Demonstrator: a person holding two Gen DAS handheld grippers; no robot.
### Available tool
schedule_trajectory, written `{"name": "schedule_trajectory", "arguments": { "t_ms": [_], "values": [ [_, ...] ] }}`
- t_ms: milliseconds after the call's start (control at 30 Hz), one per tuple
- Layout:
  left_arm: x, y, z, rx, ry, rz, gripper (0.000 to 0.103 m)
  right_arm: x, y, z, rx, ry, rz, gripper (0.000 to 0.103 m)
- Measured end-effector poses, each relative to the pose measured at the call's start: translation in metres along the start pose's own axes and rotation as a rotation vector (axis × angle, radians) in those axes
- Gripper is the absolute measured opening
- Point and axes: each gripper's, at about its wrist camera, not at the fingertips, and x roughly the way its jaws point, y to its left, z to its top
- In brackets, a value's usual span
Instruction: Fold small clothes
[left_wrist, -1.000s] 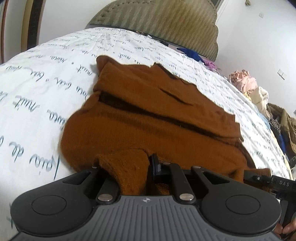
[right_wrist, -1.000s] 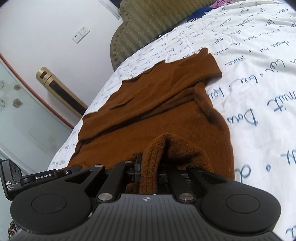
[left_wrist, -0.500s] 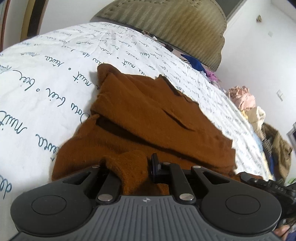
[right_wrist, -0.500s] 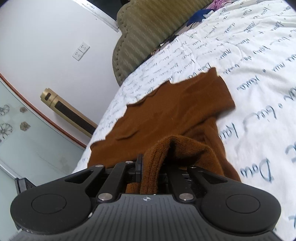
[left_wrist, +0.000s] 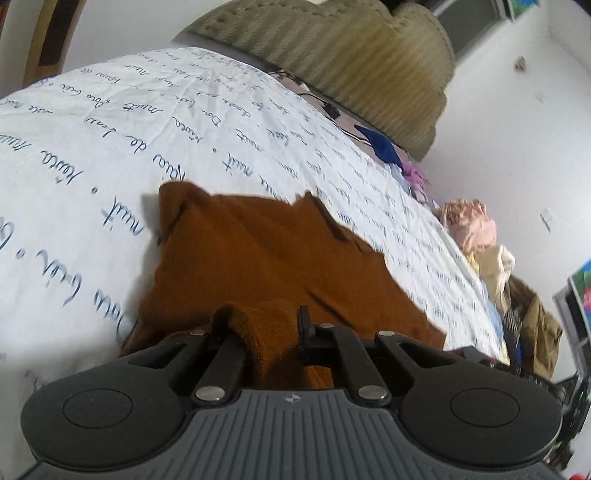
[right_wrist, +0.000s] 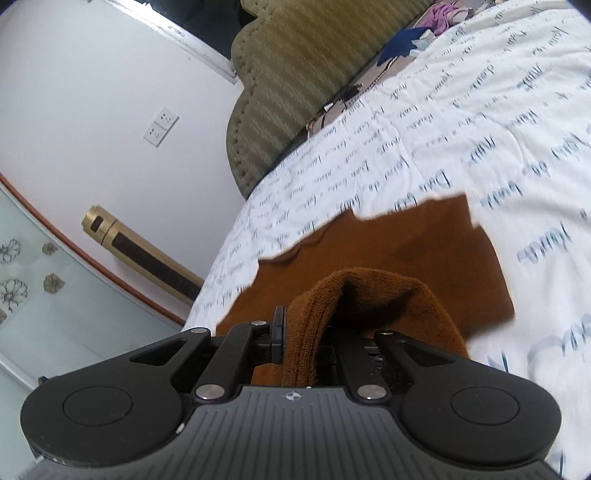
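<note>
No container shows in either view; everything lies on the bed, whose white cover is printed with dark blue handwriting. The olive ribbed headboard stands at its far end, with a blue cloth and a purple scrap just below it. Along the far side of the bed from my left camera sits a heap of clothes, pink on top, cream and brown lower down.

The brown knit garment lies on the cover in front of both my tools. It is a rust-brown, fine-ribbed knit. Its far part lies flat on the sheet with a ragged, notched edge toward the headboard; its near part is raised off the bed and doubled over the flat part, bunched where my tools hold it.

My left gripper has its jaws pressed together on a thick fold of the near edge, the knit bulging up between the black fingers. My right gripper is likewise clamped on the garment, a rounded hump of cloth rising above its jaws and draping to the right. Both tools point forward and somewhat downward across the bed toward the headboard. From the right camera I see a white wall with a socket plate and a gold standing unit beside the bed.
</note>
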Motion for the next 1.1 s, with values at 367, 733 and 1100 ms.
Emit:
{"name": "schedule_trajectory", "arguments": {
  "t_ms": [367, 733, 1100],
  "values": [
    [0.059, 0.009, 0.057, -0.123, 0.060, 0.053, 0.005, 0.052, -0.049, 0.044, 0.226, 0.007, -0.037, 0.009],
    [0.104, 0.033, 0.092, -0.334, 0.310, 0.040, 0.006, 0.075, -0.078, 0.062, 0.358, 0.070, -0.084, 0.027],
    [0.076, 0.027, 0.084, -0.320, 0.418, 0.013, 0.009, 0.065, -0.048, 0.056, 0.245, 0.283, -0.081, 0.039]
  ]
}}
